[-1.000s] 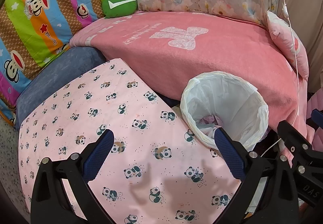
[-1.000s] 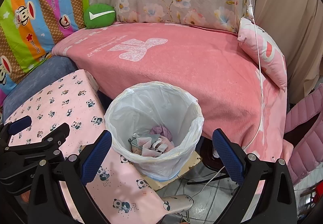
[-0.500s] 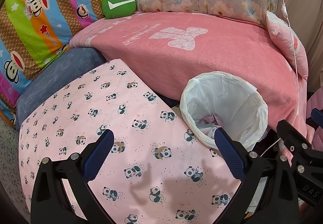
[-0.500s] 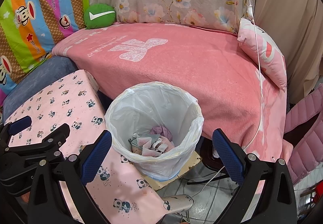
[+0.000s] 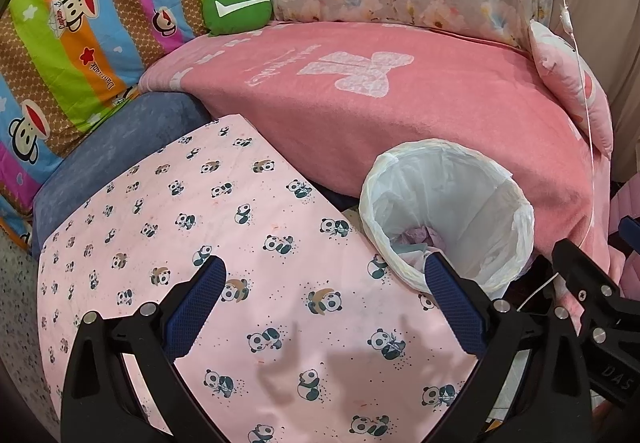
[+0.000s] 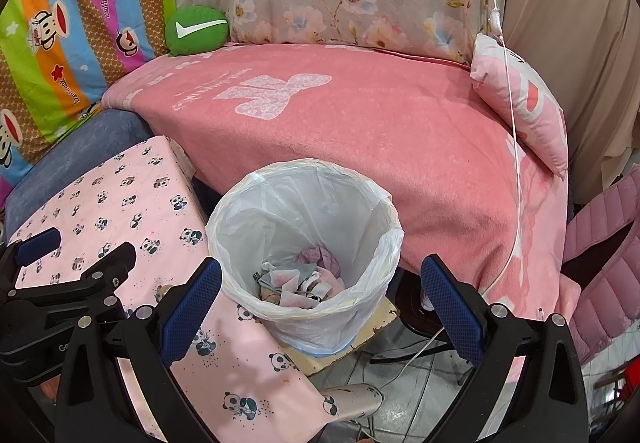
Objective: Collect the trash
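Panda-print counter (image 5: 256,243) bare on top. Bed (image 6: 380,139) with pink blanket: green cushion (image 6: 197,29), pink pillow (image 6: 524,111). Bin (image 6: 308,243) beside counter.

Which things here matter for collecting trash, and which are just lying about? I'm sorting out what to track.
Part of the job:
- bin lined with a white bag
- crumpled trash in its bottom
- left gripper and right gripper, both open and empty

Just lying about:
- panda cloth
- pink blanket
- green cushion
- pink pillow
- white cable
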### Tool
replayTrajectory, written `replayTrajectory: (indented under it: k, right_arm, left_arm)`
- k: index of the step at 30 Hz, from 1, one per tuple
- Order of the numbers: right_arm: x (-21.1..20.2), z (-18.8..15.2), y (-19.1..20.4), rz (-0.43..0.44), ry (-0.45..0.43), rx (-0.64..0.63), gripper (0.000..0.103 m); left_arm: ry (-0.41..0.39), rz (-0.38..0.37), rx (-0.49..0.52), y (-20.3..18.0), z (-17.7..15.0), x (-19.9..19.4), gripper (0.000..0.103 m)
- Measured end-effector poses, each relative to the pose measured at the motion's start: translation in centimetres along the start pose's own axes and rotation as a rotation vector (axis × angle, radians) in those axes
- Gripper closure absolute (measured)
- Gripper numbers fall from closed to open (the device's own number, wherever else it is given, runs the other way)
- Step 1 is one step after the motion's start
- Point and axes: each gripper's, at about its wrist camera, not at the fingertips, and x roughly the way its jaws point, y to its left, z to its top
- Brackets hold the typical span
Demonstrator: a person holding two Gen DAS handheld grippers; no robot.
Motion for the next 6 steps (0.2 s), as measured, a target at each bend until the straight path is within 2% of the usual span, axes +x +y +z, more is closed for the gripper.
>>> replayTrajectory:
  k: [6]
  right_arm:
    - [0.09,-0.07,-0.23,0.0,0.001,0.006,0.005]
  left_arm:
    - [0.006,-0.021,-0.002,0.36,0.0,0.19,0.008]
